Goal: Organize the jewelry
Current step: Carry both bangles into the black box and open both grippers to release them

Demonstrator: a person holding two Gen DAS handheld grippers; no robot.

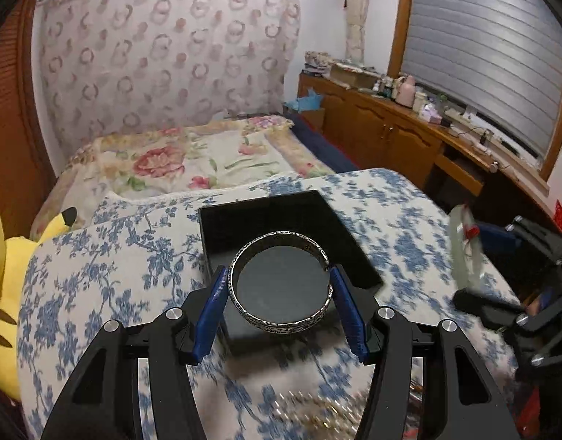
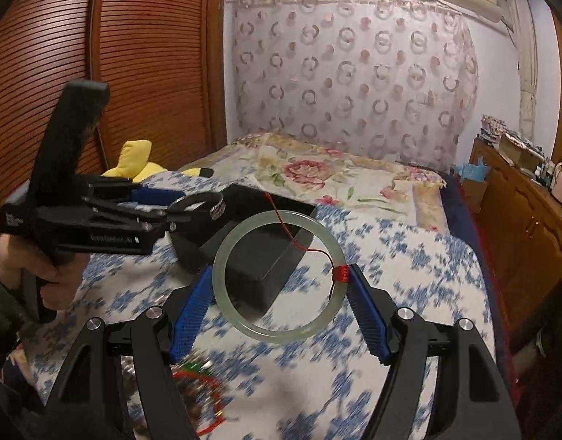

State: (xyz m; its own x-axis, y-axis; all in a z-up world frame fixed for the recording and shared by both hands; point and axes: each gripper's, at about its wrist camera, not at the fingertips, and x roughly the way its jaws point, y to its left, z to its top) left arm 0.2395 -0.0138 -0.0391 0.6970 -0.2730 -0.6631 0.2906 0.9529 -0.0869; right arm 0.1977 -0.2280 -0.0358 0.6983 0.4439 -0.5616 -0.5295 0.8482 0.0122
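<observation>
My left gripper (image 1: 279, 275) is shut on a silver engraved bangle (image 1: 281, 321), held above an open black jewelry box (image 1: 244, 223) on the blue-flowered quilt. My right gripper (image 2: 279, 275) is shut on a pale green jade bangle (image 2: 277, 333) with a red thread wrap (image 2: 340, 274), held over the box's near corner (image 2: 251, 282). The left gripper also shows in the right wrist view (image 2: 193, 201), with the silver bangle (image 2: 198, 205) over the box. The right gripper and jade bangle (image 1: 460, 253) show blurred at the right of the left wrist view.
More jewelry lies blurred on the quilt below the grippers, gold chains (image 1: 317, 410) and red-green pieces (image 2: 196, 377). A yellow plush toy (image 1: 2, 293) sits at the bed's left. A wooden sideboard (image 1: 391, 128) with clutter runs along the right wall.
</observation>
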